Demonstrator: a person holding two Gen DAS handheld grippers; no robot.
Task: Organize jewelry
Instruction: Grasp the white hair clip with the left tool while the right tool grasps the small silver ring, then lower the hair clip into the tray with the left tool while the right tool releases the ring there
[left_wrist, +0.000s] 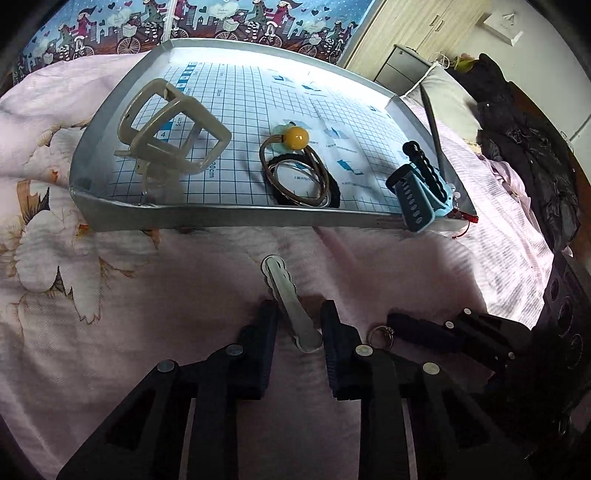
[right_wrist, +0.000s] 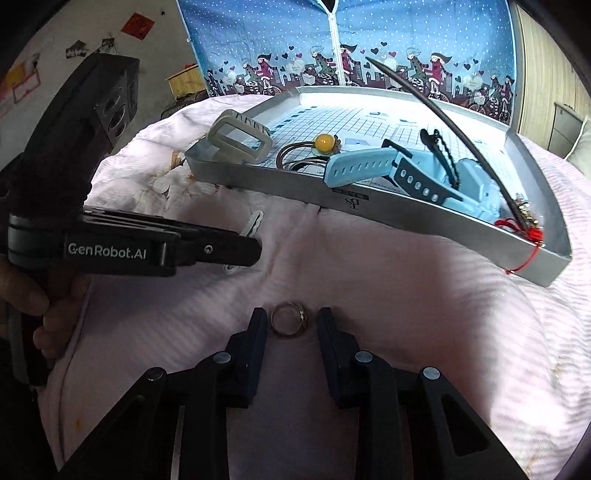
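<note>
1. Hard to read first: the left gripper (left_wrist: 299, 325) has its fingers spread either side of a white scalloped hair clip (left_wrist: 290, 302) lying on the pink quilt (left_wrist: 184, 266). From the right wrist view that clip (right_wrist: 253, 225) is mostly hidden behind the left gripper's finger (right_wrist: 236, 251), and I can't tell if the pads actually touch it.
2. The right gripper (right_wrist: 291, 321) is open too, with a small metal ring (right_wrist: 288, 319) sitting on the quilt between its fingertips, a sliver of gap each side. Nothing is held. In the left wrist view the ring (left_wrist: 380, 334) peeks out past the left gripper's right-hand finger.
3. Beyond both grippers is a silver tray (left_wrist: 221, 216) with a grid liner, holding a grey square buckle thing (left_wrist: 173, 125), a yellow-bead hair tie (left_wrist: 295, 138) over some bangles (left_wrist: 299, 177), a blue watch (right_wrist: 373, 162) and a long black stick (right_wrist: 443, 114) leaning over the right rim. A red tassel (right_wrist: 528, 236) hangs off the tray's near right corner, tangled and tough to make out.
4. The tray's near wall stands between the grippers and the inside. The tray's middle and far end are bare, and there's open quilt to the right of the right gripper.
</note>
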